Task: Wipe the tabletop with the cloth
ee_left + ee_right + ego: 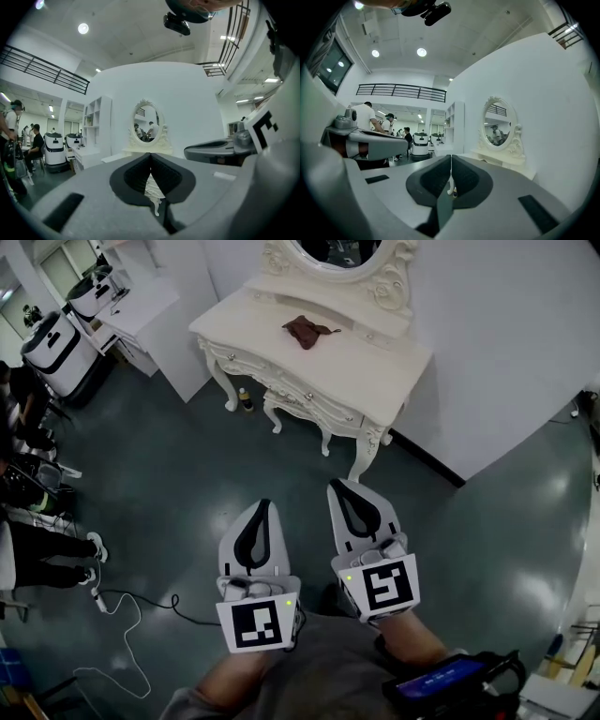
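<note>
no readable text, no legible labels

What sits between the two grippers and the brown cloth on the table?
In the head view, only bare floor lies ahead of the left gripper and right gripper, then the front of the dressing table before the cloth.

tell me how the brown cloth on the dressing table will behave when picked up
The cloth lies crumpled in folds, so it is probably floppy and would droop from a pinch. It looks thin, so likely light. On the smooth tabletop it may bunch when pushed.
</note>
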### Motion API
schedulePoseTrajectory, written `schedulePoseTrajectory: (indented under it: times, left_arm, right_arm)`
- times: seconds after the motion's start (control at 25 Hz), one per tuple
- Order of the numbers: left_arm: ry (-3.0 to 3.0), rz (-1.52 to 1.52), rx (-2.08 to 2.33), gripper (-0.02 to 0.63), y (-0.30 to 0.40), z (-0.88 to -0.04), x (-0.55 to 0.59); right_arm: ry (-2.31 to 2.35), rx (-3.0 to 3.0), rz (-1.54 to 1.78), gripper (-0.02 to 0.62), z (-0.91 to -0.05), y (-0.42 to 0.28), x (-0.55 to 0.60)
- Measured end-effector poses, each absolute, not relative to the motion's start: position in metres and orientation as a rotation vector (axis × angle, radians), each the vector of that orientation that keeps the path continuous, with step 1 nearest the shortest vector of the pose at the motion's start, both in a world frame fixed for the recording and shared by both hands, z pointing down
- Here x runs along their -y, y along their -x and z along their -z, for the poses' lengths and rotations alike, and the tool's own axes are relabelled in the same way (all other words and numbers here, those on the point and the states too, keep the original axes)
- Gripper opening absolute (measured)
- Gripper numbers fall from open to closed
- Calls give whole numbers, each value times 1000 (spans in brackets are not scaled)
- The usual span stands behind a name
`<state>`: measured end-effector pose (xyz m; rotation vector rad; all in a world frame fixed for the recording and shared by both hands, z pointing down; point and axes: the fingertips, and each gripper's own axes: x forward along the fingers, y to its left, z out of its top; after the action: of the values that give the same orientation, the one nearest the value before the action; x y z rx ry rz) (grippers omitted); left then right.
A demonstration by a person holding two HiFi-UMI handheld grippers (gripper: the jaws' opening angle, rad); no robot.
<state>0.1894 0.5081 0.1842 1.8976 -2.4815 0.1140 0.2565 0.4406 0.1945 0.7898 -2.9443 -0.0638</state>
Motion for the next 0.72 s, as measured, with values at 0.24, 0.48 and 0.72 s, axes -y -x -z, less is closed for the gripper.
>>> schedulePoseTrajectory:
  times: [0.24,0.48,0.72]
  left_arm:
    - [-1853,-111,2483,15,-135,-194,-489]
    - [-1892,-110,2405,15,-73,-213,-442]
    - [-1970,-72,2380,15,-7,-209,-389]
  right_arm:
    - [-819,2934,71,15,-202,-211,-414]
    - [-839,2876,41,15,-221,-145,-376]
    - [-916,2849,85,15,-218,-87,-330]
